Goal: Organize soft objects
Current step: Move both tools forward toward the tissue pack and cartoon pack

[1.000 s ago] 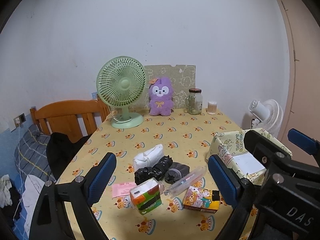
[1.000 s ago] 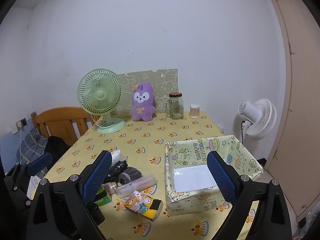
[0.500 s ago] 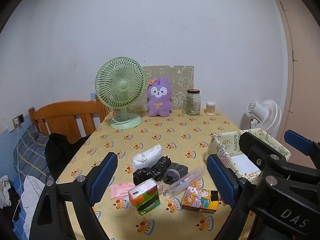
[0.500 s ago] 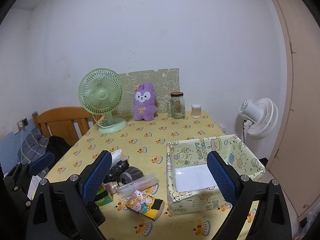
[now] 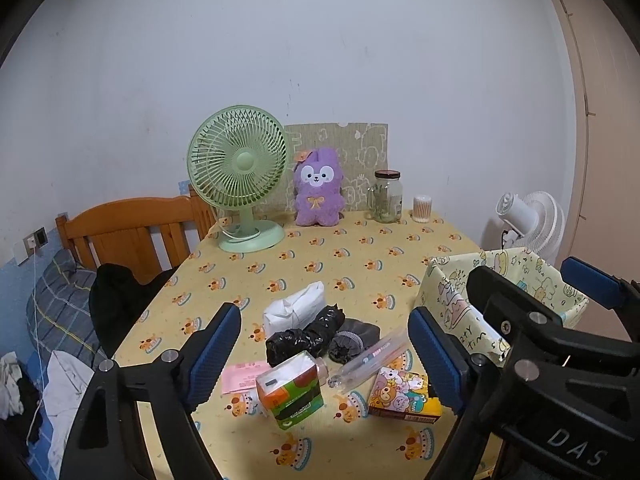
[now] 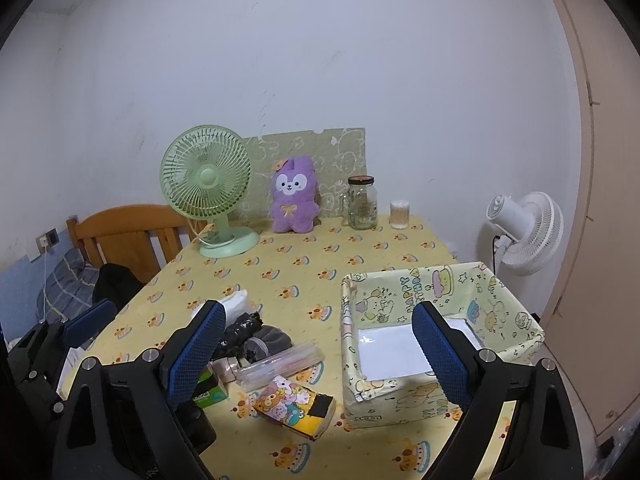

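both hand-held grippers, left hand-held gripper (image 5: 324, 350) and right hand-held gripper (image 6: 320, 354), gape wide, holding nothing.
crumpled black bag (image 5: 305, 335) at twelve o'clock; patterned box (image 6: 440, 338) reads "happy birthday".

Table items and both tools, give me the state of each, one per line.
Left tool: open, holding nothing.
Right tool: open, holding nothing.
Patterned fabric storage box: open-topped, only a white sheet inside.
Clear glass jar with dark lid: upright, lid on.
Purple plush rabbit: upright against the board.
Green and orange tissue pack: opened, white tissue showing.
Black plastic bag roll: lying flat.
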Motion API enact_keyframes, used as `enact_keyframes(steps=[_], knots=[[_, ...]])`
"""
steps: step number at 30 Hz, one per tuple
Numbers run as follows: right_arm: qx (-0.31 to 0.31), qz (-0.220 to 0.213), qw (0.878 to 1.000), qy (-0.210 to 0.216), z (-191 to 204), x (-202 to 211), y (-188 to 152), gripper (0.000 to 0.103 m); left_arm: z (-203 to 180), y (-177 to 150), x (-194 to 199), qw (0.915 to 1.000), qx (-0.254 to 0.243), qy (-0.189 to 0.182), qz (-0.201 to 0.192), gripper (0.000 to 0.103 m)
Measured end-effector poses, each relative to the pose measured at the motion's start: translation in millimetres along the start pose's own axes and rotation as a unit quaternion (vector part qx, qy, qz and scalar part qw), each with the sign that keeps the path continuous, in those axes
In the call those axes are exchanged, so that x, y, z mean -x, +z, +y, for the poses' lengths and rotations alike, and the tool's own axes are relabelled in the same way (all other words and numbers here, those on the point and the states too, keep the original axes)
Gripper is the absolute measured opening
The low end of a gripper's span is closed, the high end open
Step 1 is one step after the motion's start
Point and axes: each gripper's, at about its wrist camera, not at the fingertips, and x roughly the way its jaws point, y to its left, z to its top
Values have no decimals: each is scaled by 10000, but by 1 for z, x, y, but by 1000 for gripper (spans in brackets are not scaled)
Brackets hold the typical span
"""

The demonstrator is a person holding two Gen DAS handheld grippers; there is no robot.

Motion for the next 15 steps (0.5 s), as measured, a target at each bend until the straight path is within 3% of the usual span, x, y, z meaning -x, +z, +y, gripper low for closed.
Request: enact_keyframes(steps=[15], knots=[[-88,322,9994,86,11,-29,-28,95,7,-27,-26,9994,-27,-27,334,85]])
